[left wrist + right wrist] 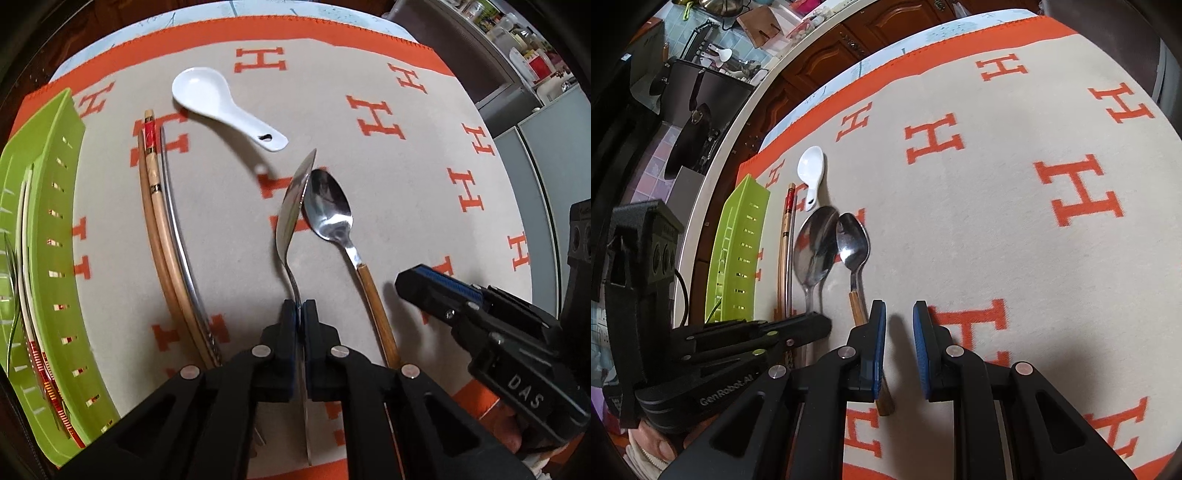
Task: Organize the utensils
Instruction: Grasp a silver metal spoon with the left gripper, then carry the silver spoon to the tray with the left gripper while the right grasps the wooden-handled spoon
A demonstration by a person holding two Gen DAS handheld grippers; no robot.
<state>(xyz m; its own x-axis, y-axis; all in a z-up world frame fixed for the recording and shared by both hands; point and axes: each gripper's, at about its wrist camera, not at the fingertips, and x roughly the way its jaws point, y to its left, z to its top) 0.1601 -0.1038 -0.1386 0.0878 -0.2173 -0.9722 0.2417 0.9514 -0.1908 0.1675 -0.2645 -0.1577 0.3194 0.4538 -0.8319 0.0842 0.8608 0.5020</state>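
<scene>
My left gripper [300, 306] is shut on the handle of a large steel spoon [291, 206], held on edge above the cloth; it also shows in the right wrist view [814, 247]. A wooden-handled spoon [330, 210] lies just right of it [851, 243]. A white ceramic spoon [218, 103] lies further off [811, 170]. Chopsticks [159, 221] lie beside a green slotted tray [55, 221] at the left, which holds several utensils. My right gripper [899, 314] is open and empty, just right of the wooden handle; it shows in the left wrist view [424, 291].
A beige cloth with orange H letters and an orange border [997, 221] covers the table. Kitchen counter and dark cabinets [820, 55] lie beyond the far edge. Shelves with jars [517, 37] stand at the right.
</scene>
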